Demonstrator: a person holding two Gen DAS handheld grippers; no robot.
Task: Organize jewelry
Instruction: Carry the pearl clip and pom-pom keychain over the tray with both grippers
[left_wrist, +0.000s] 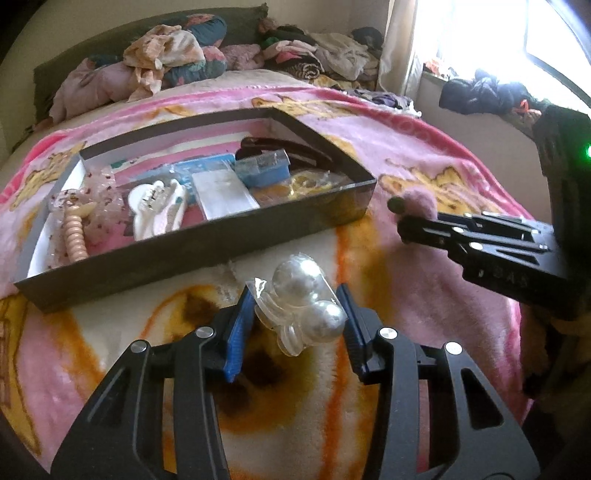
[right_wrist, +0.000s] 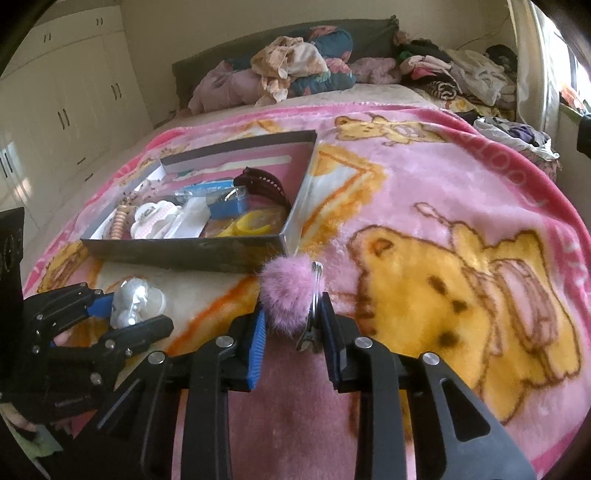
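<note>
Left hand-held gripper clamps a clear packet of pearl earrings above the bed's blanket. Right hand-held gripper grips a pink pom-pom keyring, beside the black box.

Strong daylight enters from the window on the right and burns it out to white. The blanket is evenly lit with soft shadows. Both views bend at the edges, with dark corners and slight blur
</note>
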